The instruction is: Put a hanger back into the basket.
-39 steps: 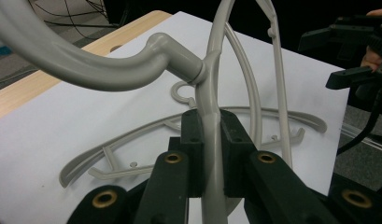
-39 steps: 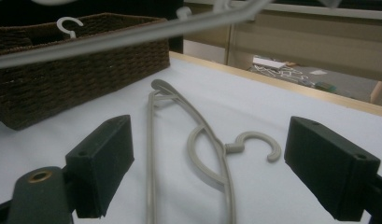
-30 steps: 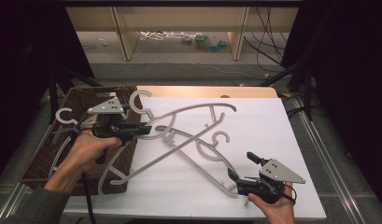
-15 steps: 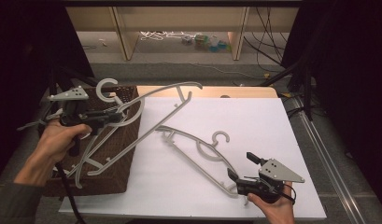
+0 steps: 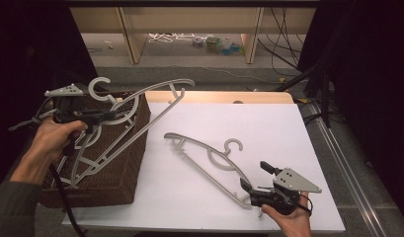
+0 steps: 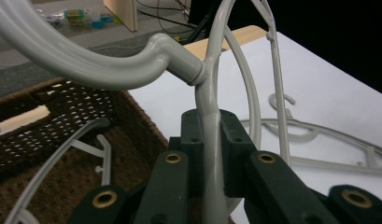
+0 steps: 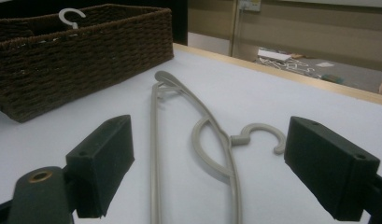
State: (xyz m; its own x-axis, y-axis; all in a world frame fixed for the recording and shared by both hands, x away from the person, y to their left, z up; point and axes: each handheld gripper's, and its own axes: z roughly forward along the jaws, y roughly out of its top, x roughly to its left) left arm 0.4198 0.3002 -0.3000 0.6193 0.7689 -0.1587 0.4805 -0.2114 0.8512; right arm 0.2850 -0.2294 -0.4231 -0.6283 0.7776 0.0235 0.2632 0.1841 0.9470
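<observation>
— Where is everything relative to the basket (image 5: 115, 168)?
— The white table (image 5: 268, 128) spreads beside it. One hanger (image 5: 140, 116) hangs over its rim, clamped in the left gripper (image 5: 108, 115). Another hanger (image 5: 209, 160) lies well apart from it, near the right gripper (image 5: 253, 185), whose jaws gape empty.

A grey plastic hanger (image 5: 140, 106) hangs tilted over the brown wicker basket (image 5: 115, 168), its hook (image 5: 98, 86) uppermost – one end reaches past the basket's rim. A second grey hanger (image 5: 209, 158) lies flat on the white surface (image 5: 268, 128), well right of the basket.
</observation>
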